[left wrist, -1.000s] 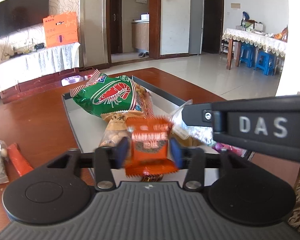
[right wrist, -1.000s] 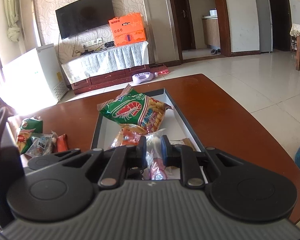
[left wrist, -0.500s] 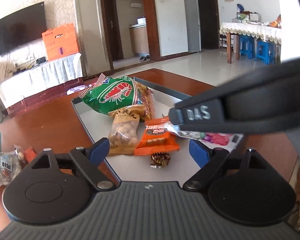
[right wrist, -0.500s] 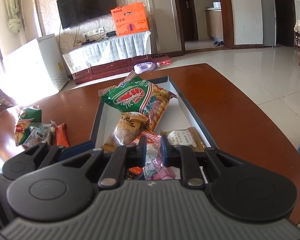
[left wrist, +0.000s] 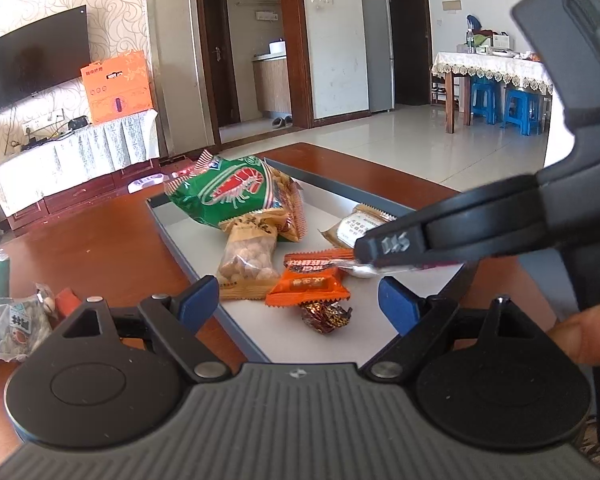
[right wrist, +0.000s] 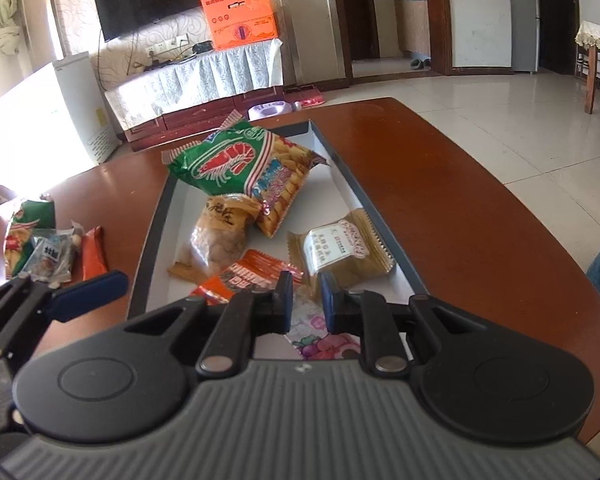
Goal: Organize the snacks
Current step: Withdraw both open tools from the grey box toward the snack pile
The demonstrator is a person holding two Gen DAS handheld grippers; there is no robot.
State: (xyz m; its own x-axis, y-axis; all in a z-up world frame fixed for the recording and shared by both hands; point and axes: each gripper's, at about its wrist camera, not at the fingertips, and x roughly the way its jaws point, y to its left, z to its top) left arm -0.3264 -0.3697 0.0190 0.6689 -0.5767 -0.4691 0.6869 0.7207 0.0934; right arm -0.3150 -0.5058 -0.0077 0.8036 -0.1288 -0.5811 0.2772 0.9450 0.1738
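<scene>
Left gripper jaws spread, empty; right gripper angled down pinching clear packet

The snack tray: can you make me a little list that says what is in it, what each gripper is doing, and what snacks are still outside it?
tray: grey, on the brown wooden table
in tray: green shrimp-cracker bag, peanut packet, orange wrapped snack, tan pastry packet, dark foil candy
left gripper: open, empty, above the tray
right gripper: shut on a clear pink-printed packet, low over the tray
outside tray: small pile of snack packets on the table, left of the tray
</scene>
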